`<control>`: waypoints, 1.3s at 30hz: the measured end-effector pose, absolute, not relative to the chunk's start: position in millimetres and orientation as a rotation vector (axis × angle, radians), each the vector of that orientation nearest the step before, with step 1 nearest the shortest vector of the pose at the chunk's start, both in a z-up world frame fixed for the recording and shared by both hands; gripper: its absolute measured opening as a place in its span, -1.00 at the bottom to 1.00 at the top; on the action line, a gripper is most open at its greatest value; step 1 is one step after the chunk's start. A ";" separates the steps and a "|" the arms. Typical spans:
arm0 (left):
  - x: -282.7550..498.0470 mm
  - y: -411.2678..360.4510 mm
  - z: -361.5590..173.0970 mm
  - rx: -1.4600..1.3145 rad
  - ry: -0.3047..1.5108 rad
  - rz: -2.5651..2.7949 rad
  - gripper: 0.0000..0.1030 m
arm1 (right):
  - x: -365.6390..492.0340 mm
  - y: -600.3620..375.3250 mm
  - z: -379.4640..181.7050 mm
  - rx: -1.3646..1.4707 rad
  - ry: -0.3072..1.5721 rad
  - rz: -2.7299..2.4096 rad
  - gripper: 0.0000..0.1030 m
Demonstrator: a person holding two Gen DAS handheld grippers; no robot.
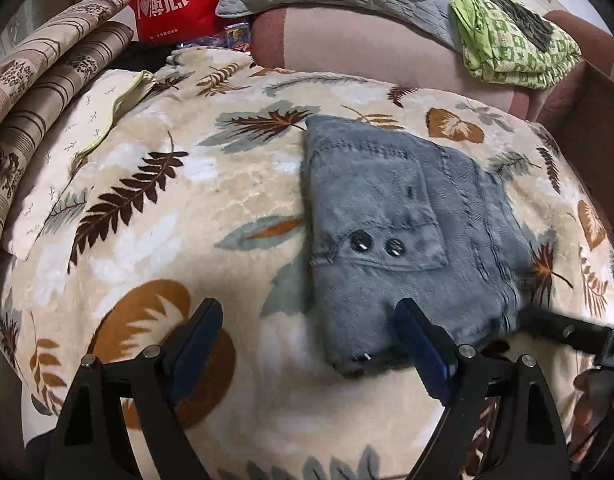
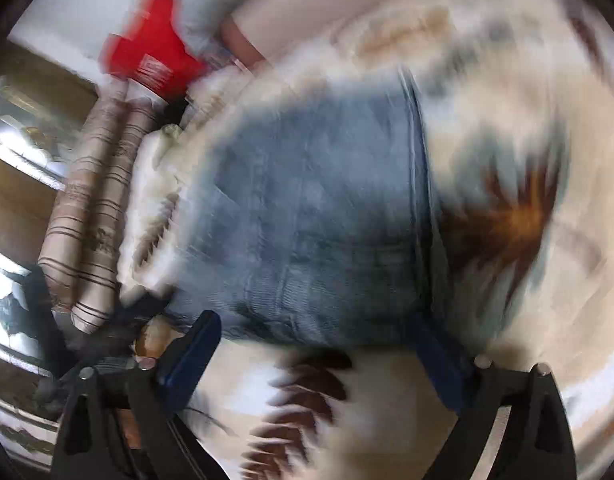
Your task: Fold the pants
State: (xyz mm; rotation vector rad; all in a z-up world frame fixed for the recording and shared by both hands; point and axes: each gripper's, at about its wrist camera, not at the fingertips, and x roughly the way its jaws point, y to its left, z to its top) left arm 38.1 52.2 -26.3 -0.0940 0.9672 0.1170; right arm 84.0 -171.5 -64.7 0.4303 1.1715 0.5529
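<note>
Pants (image 1: 403, 220) lie as a compact grey-blue rectangle on the leaf-print blanket (image 1: 155, 208), several layers thick, pocket w/ two dark buttons facing up. By the look, folding is mostly done; left is maybe one more fold or a tidy of the near edge, can't say which.

L gripper (image 1: 307, 344): jaws spread wide, nothing between pads. Pants' near-left corner sits just ahead of the gap, and the right-hand jaw overlaps the near hem in view; contact can't be told.

R gripper (image 2: 313, 354): jaws also spread wide, nothing pinched. Pants (image 2: 319, 216) fill the space straight ahead of both jaws, near edge just at the tips.

View diffs: L view is sharp, shows buttons, seams, the pile's outline, plus the R tool's black finger coming in at the pants' near-right edge. R view is heavily motion-blurred, no seam detail, but shows the pants' right side and a red bag (image 2: 155, 44) beyond, left of the jaws.
</note>
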 end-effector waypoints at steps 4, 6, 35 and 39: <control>31.0 48.2 -18.5 -0.080 0.956 0.124 0.73 | 63.9 -176.3 -24.8 0.414 1.068 0.565 0.86; 27.5 45.5 -16.9 -0.073 0.955 0.124 0.73 | 52.3 -180.4 -11.5 0.363 1.001 0.545 0.85; 7.4 10.0 7.8 -0.130 0.878 0.066 0.87 | 8.0 -185.7 17.3 -0.204 0.979 0.227 1.00; 9.4 12.7 10.0 -0.149 0.870 0.028 0.95 | 7.7 -182.9 27.6 -0.219 0.980 0.218 1.00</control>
